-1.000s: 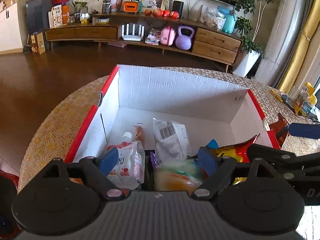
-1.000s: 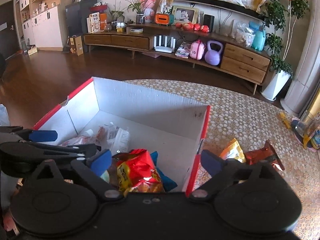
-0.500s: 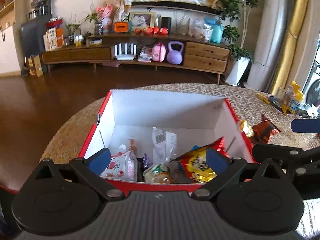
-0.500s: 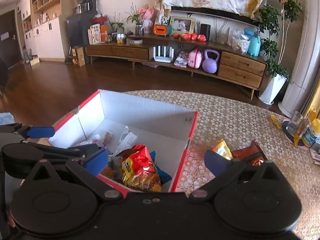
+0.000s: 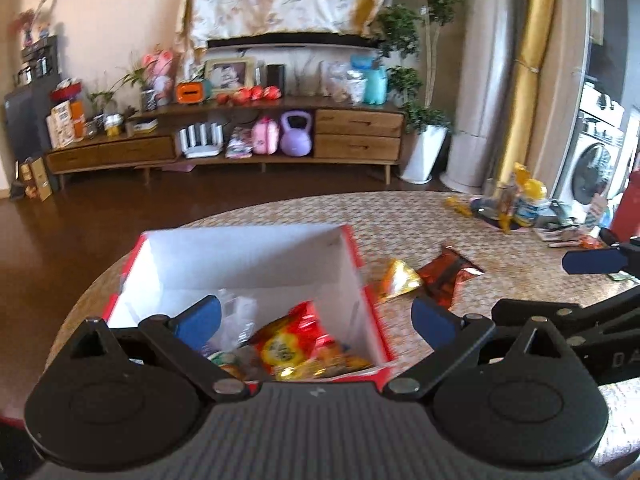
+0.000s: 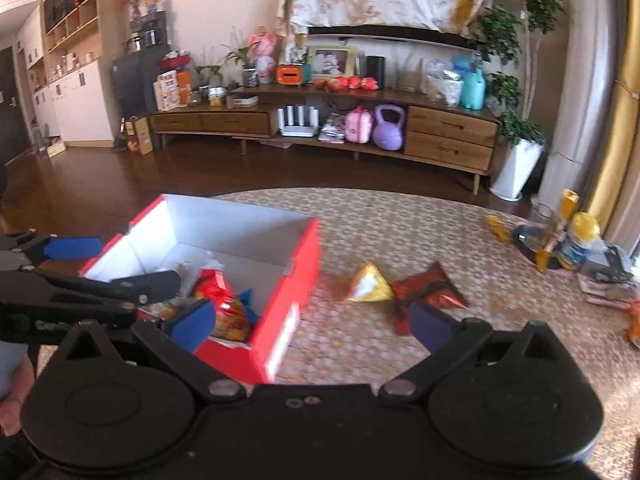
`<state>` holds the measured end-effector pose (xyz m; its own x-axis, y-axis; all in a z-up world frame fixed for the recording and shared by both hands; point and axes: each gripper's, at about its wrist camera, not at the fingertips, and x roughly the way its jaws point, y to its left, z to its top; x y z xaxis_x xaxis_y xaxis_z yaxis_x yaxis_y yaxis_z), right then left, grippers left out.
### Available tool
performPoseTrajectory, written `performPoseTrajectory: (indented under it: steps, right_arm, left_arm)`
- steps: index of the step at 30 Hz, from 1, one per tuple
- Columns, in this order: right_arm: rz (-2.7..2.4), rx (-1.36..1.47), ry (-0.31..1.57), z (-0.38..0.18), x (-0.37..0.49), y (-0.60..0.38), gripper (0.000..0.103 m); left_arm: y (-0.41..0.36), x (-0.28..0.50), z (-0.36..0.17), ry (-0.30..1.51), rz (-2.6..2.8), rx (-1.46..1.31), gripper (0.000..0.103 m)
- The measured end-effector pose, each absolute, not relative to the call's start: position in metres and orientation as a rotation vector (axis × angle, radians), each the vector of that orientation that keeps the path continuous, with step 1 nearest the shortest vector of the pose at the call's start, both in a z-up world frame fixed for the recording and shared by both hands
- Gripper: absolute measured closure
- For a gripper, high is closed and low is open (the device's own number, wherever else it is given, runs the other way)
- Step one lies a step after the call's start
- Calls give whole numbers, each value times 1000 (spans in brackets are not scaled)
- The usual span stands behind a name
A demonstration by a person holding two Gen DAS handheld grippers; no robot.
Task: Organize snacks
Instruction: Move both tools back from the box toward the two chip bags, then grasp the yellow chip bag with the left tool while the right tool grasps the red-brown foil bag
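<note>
Table (image 6: 400,216): patterned cloth.
Red box (image 5: 356,256): now farther off, both grippers pulled back above it; red-yellow pack (image 5: 288,344) inside.
Left gripper (image 5: 316,316), right gripper (image 6: 308,320): jaws spread, empty.
Yellow packet (image 6: 366,284), red wrapper (image 6: 432,288) (loose beside box): likely next.

red box (image 6: 280,312) | yellow packet (image 6: 368,284) | gold-patterned tablecloth (image 6: 400,224) | blue-tipped claws

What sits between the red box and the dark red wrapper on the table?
A yellow snack packet lies between the red box and the dark red wrapper, clearest in the right wrist view.
</note>
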<state>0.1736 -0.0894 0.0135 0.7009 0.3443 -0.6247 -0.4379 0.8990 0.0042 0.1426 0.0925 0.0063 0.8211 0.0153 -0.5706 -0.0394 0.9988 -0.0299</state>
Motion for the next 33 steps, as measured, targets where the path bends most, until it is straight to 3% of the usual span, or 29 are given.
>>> performPoseTrajectory:
  steps: [23,28,33]
  right_arm:
    - [235,60,764,-28,268,-202,2]
    - [181,128,800,-45,300,-210,3]
    - [174,157,839,-65,326,-211,7]
  left_arm:
    - [3,276,-35,750,-11,-46,2]
    - [1,304,-52,799,-2,-74,26]
    - [-2,334,-54,806,-5,-112,29]
